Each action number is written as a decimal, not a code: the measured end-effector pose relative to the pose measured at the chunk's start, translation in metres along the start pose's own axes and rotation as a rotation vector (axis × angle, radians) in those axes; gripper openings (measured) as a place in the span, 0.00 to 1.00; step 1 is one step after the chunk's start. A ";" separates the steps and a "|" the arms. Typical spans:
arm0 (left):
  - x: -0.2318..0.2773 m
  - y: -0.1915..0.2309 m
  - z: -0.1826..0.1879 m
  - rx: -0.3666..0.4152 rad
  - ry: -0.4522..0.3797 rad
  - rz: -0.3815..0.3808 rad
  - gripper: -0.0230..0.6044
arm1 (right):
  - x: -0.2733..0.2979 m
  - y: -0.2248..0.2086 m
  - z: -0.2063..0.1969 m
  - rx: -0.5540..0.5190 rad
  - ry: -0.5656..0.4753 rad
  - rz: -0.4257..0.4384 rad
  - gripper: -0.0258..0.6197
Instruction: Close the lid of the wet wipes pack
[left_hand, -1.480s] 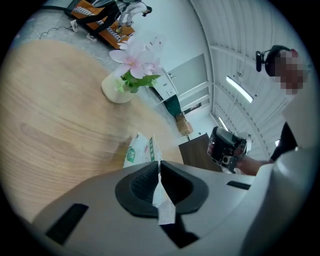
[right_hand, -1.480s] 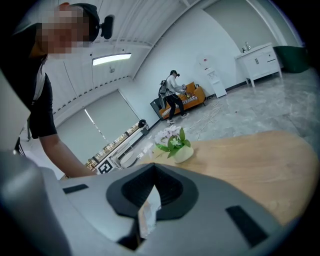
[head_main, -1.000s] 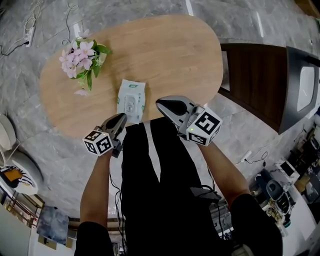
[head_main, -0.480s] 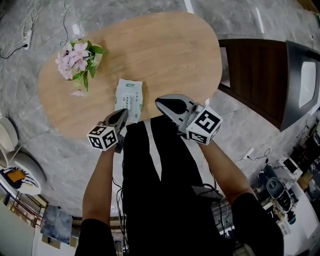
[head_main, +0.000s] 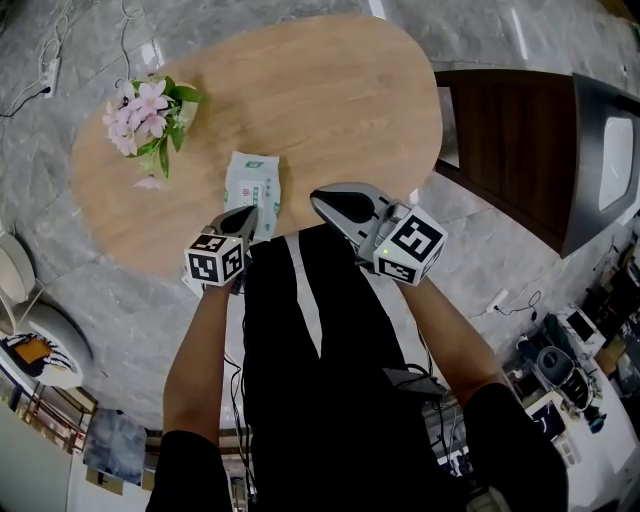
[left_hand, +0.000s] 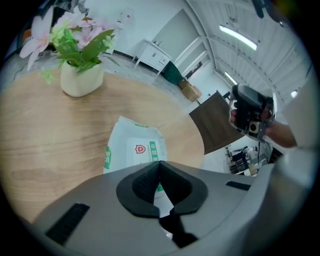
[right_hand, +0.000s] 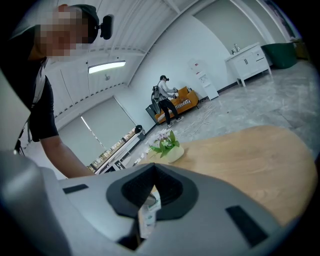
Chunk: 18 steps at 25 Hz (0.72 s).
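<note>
The potted flowers (head_main: 148, 106) stood well clear at the table's (head_main: 340, 90) left end. The wet wipes pack (head_main: 251, 180) lay flat near the front edge, within reach. The left gripper (head_main: 248, 214), jaws pressed together and empty, hovered over its near end, probably to press the lid. The right gripper (head_main: 320, 204), likewise closed on nothing, waited just beside it.

White-green wipes pack (head_main: 250, 188); light-wood table (head_main: 340, 110); pink flowers (head_main: 135, 105); vase (left_hand: 81, 80) seemingly cream.
</note>
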<state>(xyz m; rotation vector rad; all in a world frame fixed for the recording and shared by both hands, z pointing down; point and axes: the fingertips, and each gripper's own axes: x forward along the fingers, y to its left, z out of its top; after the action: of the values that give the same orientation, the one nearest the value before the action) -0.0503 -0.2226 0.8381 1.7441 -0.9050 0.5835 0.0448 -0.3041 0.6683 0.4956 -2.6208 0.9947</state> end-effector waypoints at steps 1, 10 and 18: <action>0.002 0.000 0.000 0.019 0.014 0.013 0.06 | -0.001 0.000 0.001 -0.002 -0.001 0.000 0.06; 0.011 0.003 -0.004 0.093 0.095 0.069 0.06 | -0.008 -0.004 0.005 -0.013 -0.014 -0.001 0.06; 0.018 0.007 -0.006 0.130 0.144 0.122 0.06 | -0.014 -0.007 -0.001 -0.010 -0.015 -0.008 0.06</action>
<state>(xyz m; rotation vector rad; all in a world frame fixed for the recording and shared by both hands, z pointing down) -0.0446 -0.2238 0.8575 1.7451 -0.8928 0.8538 0.0606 -0.3056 0.6672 0.5135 -2.6339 0.9780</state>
